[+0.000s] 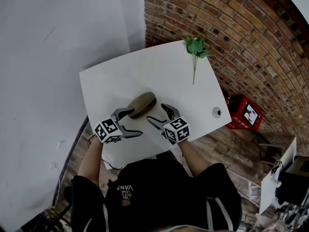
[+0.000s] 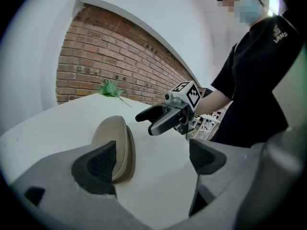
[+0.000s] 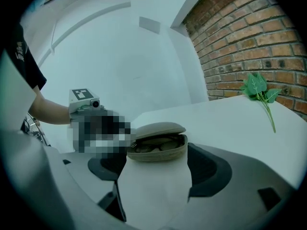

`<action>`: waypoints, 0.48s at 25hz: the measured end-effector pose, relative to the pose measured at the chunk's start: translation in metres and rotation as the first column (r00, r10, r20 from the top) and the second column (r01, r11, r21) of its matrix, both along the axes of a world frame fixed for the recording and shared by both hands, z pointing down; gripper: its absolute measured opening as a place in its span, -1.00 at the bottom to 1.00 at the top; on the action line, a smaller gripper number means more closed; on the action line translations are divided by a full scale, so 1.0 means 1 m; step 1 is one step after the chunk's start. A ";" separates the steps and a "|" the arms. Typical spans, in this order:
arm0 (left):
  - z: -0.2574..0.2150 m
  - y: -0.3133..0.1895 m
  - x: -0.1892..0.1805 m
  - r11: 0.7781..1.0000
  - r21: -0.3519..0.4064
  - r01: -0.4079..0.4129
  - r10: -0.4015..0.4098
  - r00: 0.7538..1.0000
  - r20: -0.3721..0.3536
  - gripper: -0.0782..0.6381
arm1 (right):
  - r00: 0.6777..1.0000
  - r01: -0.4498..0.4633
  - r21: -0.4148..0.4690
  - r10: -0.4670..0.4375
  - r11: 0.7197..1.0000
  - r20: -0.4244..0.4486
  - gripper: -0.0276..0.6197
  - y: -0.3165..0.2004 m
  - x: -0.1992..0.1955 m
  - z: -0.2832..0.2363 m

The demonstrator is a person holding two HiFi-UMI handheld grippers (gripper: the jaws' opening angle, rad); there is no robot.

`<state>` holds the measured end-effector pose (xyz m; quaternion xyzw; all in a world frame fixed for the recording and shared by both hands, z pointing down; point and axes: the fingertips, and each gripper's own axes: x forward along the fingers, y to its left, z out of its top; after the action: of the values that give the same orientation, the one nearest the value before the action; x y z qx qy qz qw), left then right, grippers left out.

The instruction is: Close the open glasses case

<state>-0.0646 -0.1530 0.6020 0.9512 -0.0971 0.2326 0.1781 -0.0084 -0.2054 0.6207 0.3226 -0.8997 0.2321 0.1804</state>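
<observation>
Tan fabric covers the glasses case (image 1: 142,104). In the head view it lies on the white table (image 1: 120,76) just ahead of both my tongs. My left gripper (image 1: 135,122) has its upper jaw tip right at the case's near end. My right gripper (image 1: 157,113) sits just beside the case on the other side. Both pairs of jaws stand wide apart and clamp nothing. A green sprig (image 1: 195,50) lies well beyond the tongs, at the table's far edge by the brick wall (image 1: 231,33).

In the left gripper view, my left gripper (image 2: 153,159) gapes over bare tabletop. The case (image 2: 112,145) rises just behind one pad; I cannot tell whether they touch. My right gripper (image 2: 146,123) hovers beyond, jaws parted.

In the right gripper view, my right gripper (image 3: 158,174) is spread. The case (image 3: 158,145) sits just past its tips, centred between them and unpressed. The lid is ajar and glasses (image 3: 153,146) show inside.
</observation>
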 end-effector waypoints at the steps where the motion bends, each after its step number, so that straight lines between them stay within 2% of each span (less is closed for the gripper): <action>1: 0.002 0.002 0.001 1.000 -0.003 -0.006 0.006 1.000 0.005 0.58 | 1.000 -0.001 0.006 0.001 1.000 0.004 0.25 -0.001 0.000 -0.002; 3: 0.008 0.006 0.004 1.000 -0.006 -0.016 0.016 1.000 0.013 0.56 | 1.000 -0.002 0.019 0.002 1.000 0.010 0.18 -0.004 -0.001 -0.004; 12: 0.019 0.018 0.014 0.999 -0.025 -0.029 0.030 0.999 0.034 0.53 | 0.998 0.053 0.064 -0.051 0.997 -0.026 0.21 -0.011 -0.015 -0.006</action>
<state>-0.0510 -0.1352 0.6213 0.9461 -0.0834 0.2527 0.1846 -0.0231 -0.2160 0.6151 0.3074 -0.9126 0.1943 0.1867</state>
